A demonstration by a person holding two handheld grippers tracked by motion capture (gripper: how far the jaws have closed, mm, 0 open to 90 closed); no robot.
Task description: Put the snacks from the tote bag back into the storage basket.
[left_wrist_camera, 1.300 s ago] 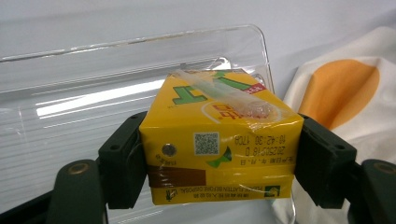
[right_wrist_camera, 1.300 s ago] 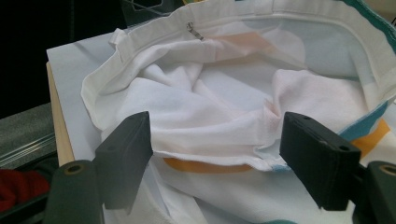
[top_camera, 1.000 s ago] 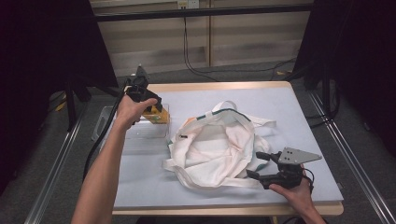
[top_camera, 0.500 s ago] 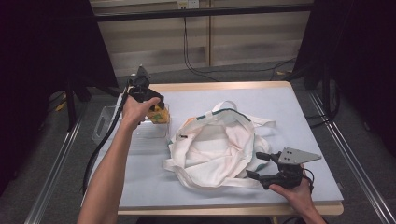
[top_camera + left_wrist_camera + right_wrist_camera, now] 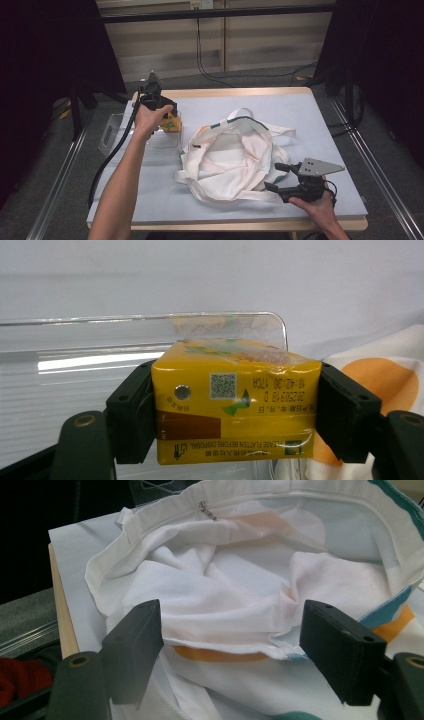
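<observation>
Reaching forward, left hand-held gripper [image 5: 167, 116] clamps carton [image 5: 235, 407].

The bench [image 5: 320, 120] has a pale sheet over its top, with a bare wooden edge showing along the far and near sides. A clear plastic tray [image 5: 116, 135] lies at the far left. A white cloth bag [image 5: 235, 160], mouth open, lies crumpled at the middle, its straps spread toward the far right.
</observation>
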